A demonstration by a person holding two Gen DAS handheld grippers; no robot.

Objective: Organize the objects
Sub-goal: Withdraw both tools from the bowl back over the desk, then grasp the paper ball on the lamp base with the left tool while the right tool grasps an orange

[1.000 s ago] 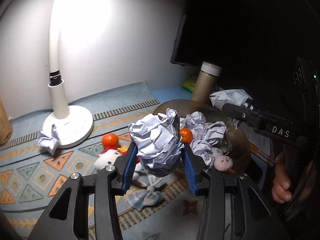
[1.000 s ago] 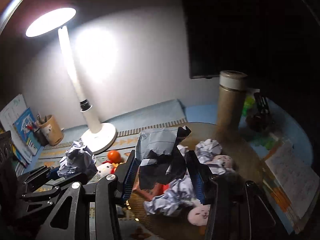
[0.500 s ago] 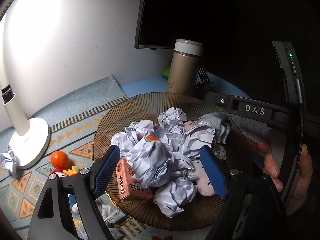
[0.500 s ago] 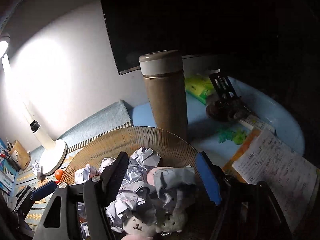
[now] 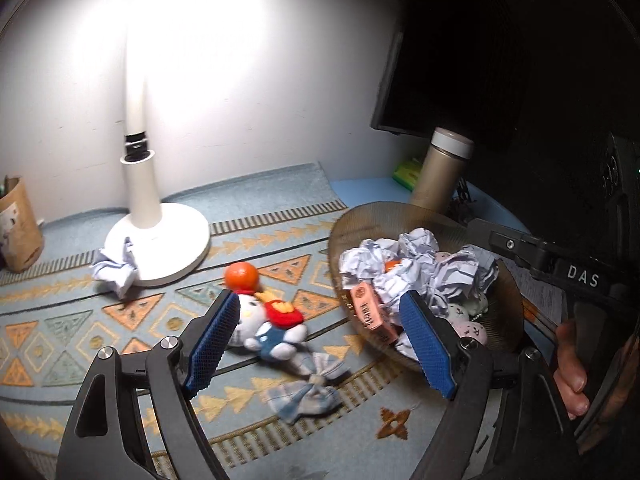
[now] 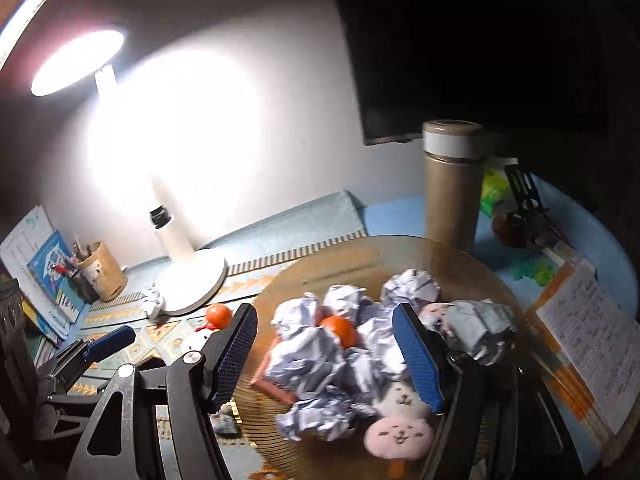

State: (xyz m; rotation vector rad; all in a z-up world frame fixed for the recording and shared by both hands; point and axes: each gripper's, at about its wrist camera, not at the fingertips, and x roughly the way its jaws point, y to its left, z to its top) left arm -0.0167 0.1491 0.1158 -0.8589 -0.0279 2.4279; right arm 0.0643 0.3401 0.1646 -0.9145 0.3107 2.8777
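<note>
Your left gripper (image 5: 320,340): paper ball gone from it since a second ago, jaws released, empty over plush toy (image 5: 268,324). Your right gripper (image 6: 326,354): also let go, empty above brown plate (image 6: 400,252). Paper balls (image 6: 308,352) now in plate. Count: two oranges, one beside lamp base (image 5: 168,236); one loose ball.

We see a white desk lamp (image 5: 154,216) lit against the wall, with a pen cup (image 6: 100,272) left of its base. Well right of the lamp stands a tan flask (image 6: 452,184), an open notebook (image 6: 588,344) beyond it.
</note>
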